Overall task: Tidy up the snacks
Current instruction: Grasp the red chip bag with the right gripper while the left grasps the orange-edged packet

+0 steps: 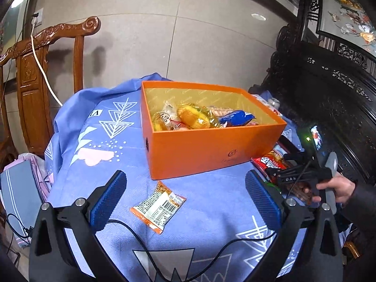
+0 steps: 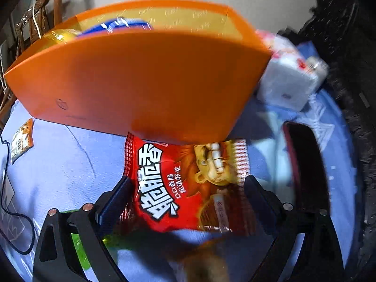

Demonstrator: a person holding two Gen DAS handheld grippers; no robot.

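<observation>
Left gripper (image 1: 185, 202) spread wide, gripping nothing, small orange-white snack packet (image 1: 158, 205) on the worktop cloth (image 1: 98, 171) between its fingers. Right gripper (image 2: 188, 199) also wide, straddling red snack bag (image 2: 185, 185), pads not pressing. Orange box (image 1: 211, 150) at 12 o'clock, snacks inside.

A carved wooden chair (image 1: 35, 75) stands behind the blue patterned cloth (image 1: 211, 211); dark carved furniture (image 1: 329, 89), perhaps a cabinet, at right.

A pale tiled wall (image 1: 145, 47) reflects ceiling lights. A carved wooden chair (image 1: 35, 75) stands by the table's far left corner, a white cable (image 1: 42, 70) draped over its back. Dark carved furniture (image 1: 329, 89) lines the table's right edge, with a painted panel (image 1: 350, 18) above.
</observation>
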